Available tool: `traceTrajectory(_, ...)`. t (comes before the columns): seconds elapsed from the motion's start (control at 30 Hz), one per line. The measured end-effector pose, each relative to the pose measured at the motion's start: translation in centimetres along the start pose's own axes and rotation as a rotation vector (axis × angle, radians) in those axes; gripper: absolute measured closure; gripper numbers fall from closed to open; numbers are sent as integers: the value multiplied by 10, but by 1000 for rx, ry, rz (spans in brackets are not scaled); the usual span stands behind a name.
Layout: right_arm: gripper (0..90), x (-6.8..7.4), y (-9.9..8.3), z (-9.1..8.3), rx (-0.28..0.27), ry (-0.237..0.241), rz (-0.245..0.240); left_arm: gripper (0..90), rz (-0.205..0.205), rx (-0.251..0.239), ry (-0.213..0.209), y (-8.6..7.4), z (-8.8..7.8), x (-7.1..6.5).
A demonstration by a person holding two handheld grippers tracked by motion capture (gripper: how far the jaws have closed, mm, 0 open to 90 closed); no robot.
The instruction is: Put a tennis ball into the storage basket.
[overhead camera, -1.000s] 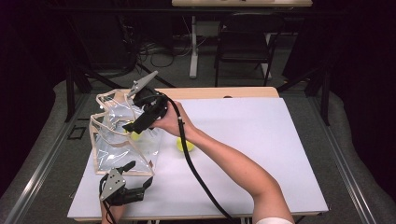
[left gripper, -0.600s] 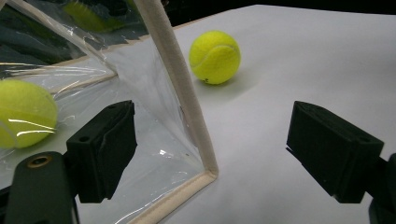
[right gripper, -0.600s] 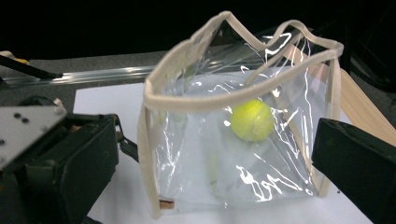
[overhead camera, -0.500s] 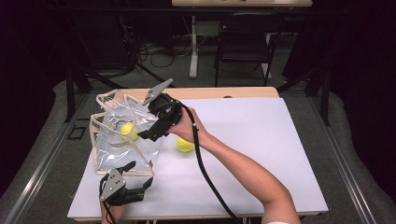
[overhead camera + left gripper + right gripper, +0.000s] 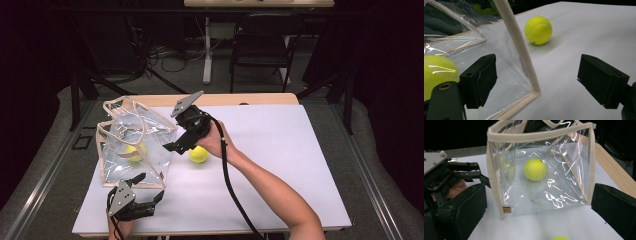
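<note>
Resting inside the clear plastic bag with beige trim (image 5: 131, 145), one yellow tennis ball (image 5: 135, 152) lies; a second yellow tennis ball (image 5: 198, 154) sits on the white counter (image 5: 280, 165) beside it. Right gripper (image 5: 172, 148) fingers have just opened, empty. Left gripper (image 5: 150, 187) fingers gape around the bag's corner. Dark room behind.

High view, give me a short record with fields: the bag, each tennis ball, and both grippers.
bag: clear plastic bag with beige trim, standing open on the white table
ball one: yellow tennis ball inside the bag
ball two: yellow tennis ball on the table, right of the bag
right gripper: jaws open, empty, above ball two
left gripper: jaws open, straddling the bag's near corner edge
</note>
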State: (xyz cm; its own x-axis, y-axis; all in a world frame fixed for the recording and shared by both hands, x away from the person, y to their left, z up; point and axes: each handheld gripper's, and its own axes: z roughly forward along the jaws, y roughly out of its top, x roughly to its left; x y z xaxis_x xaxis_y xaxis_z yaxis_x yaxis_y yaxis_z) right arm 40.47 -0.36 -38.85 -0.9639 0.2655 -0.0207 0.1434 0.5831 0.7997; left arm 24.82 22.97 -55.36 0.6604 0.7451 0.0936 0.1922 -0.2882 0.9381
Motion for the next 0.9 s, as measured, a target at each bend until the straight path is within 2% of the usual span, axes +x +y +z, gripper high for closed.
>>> traceTrajectory(0.17,0,-5,-10,0,24,-18,0,160,7,3,-3,0,0,-1)
traceTrajectory(0.27,0,-15,-21,3,42,-29,29,160,6,3,-2,-1,-1,-1)
traceTrajectory(0.5,6,-26,-37,4,80,-49,55,160,5,4,1,-1,-1,2)
traceTrajectory(0.7,5,-27,-45,4,90,-55,72,160,8,2,1,0,-1,0)
traceTrajectory(0.9,5,-23,-53,0,91,-62,65,160,4,1,0,0,-1,0)
